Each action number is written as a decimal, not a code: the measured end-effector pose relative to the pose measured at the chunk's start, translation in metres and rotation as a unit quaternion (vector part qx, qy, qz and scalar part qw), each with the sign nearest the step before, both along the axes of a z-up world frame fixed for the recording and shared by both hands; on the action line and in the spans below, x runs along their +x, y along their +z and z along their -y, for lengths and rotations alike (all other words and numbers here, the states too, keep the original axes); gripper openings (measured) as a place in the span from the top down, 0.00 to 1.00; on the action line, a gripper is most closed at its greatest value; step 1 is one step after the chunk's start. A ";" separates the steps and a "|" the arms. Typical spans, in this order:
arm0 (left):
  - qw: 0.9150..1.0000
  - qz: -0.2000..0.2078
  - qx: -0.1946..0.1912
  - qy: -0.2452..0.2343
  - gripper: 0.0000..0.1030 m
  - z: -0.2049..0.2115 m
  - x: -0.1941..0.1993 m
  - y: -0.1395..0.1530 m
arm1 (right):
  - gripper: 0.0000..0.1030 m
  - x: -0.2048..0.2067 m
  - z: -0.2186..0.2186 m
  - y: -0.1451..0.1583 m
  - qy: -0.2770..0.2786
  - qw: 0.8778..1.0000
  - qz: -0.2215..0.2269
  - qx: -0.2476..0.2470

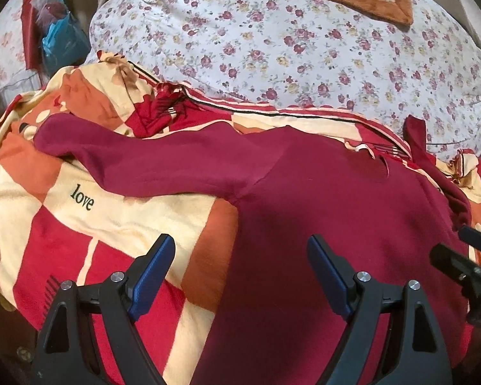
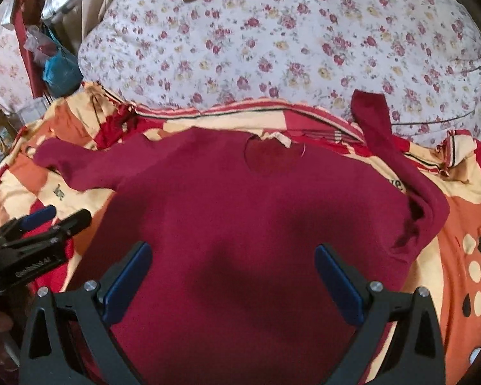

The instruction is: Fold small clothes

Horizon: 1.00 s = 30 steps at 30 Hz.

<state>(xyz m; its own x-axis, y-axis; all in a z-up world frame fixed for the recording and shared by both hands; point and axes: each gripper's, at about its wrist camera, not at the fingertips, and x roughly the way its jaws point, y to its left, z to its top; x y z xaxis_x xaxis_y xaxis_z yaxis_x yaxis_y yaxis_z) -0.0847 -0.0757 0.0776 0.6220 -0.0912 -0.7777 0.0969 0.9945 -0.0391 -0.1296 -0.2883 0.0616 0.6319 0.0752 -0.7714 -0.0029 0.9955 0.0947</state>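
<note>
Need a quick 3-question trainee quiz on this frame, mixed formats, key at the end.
1. True or false: the left gripper is clamped on the dark red long-sleeved knit top.
2. Where does the top's sleeve on the right-gripper side point? A) straight out sideways B) up toward the white floral-print quilt C) tucked under the body
3. Fill in: the top lies spread on a red, orange and cream patchwork ____ printed with the word "love".

Key
1. False: both it and the right gripper are open, holding nothing.
2. B
3. blanket
</note>
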 end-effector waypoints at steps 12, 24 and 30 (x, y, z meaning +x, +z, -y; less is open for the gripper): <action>1.000 -0.007 0.003 0.004 0.35 -0.004 0.009 -0.008 | 0.00 0.016 -0.006 -0.015 -0.016 1.000 -0.009 -0.011; 1.000 -0.009 0.003 -0.002 0.35 0.003 0.009 -0.011 | 0.00 0.018 0.001 -0.022 -0.036 0.999 -0.023 -0.011; 1.000 -0.011 0.002 0.000 0.35 0.004 0.009 -0.011 | 0.00 0.019 0.001 -0.025 -0.042 0.999 -0.027 -0.015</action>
<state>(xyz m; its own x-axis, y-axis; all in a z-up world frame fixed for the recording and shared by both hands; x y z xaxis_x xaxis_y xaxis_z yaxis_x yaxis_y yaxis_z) -0.0752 -0.0799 0.0661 0.6047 -0.0883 -0.7915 0.0958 0.9947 -0.0377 -0.1110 -0.2897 0.0368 0.5930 -0.0009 -0.8052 0.0859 0.9944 0.0621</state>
